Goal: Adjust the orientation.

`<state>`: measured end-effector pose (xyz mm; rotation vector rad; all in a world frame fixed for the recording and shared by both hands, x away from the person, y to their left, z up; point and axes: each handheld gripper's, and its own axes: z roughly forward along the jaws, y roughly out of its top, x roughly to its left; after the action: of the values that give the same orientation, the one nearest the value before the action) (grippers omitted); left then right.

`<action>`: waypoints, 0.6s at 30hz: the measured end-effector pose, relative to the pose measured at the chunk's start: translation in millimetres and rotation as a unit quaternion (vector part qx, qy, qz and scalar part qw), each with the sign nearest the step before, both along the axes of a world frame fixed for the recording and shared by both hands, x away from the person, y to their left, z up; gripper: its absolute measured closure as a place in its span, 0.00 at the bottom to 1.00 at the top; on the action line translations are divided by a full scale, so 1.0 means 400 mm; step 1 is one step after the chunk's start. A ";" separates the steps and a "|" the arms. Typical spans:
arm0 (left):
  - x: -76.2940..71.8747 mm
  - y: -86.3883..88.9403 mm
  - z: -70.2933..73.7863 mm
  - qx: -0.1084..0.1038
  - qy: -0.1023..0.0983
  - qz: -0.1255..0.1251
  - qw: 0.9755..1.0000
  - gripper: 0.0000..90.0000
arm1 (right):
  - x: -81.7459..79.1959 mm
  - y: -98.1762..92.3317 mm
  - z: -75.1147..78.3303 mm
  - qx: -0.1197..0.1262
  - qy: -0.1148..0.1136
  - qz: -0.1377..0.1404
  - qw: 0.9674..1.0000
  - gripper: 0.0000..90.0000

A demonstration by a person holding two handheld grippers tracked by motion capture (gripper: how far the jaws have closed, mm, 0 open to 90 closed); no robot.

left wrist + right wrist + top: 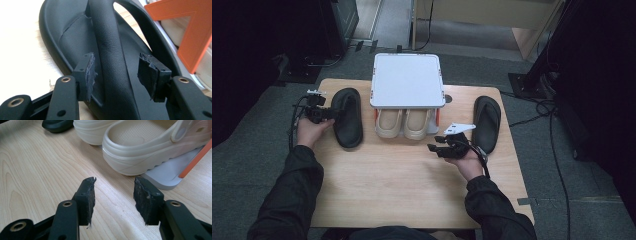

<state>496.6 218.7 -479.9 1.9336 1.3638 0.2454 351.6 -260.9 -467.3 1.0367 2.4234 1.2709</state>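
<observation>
My left claw point(117, 72): released. The jaws stand apart on both sides of the strap point(107, 37) of the black slipper point(347, 117), and the pads point(90, 72) do not press on it. I judge I am placed like this because the strap is the one raised part that a claw can take.
My right claw point(113, 197): released also, nothing between the jaws. It hovers low over the bare table point(37, 170), pointing toward the shoes, I think to wait for its turn.
Black slipper near left hand point(312, 131): it lies flat on the left part of the table, just beside the rack.
Cream clogs point(404, 123): a pair, side by side on the lower shelf of the rack, the heels toward me. The nearer one point(150, 147) stands on the grey base plate.
Rack point(407, 80): white flat top, orange supports point(192, 32) at the corners. It stands at the middle of the far edge.
Second black slipper point(487, 122): on the right of the rack, well apart from the first one.
My guess: the slippers are for the rack, and the left one goes first.
</observation>
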 end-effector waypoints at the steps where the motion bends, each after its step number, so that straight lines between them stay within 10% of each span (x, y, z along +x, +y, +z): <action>1: 0.002 -0.001 -0.003 0.001 -0.002 0.002 1.000 0.53 | -0.001 -0.001 0.000 0.000 -0.001 0.001 1.000 0.58; 18: 0.015 -0.013 -0.028 -0.025 -0.007 -0.020 0.999 0.73 | -0.004 -0.004 -0.002 0.000 0.000 -0.003 1.000 0.58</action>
<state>502.4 213.7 -491.1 1.9115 1.3100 0.2021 349.9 -262.5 -468.2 1.0436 2.4182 1.2700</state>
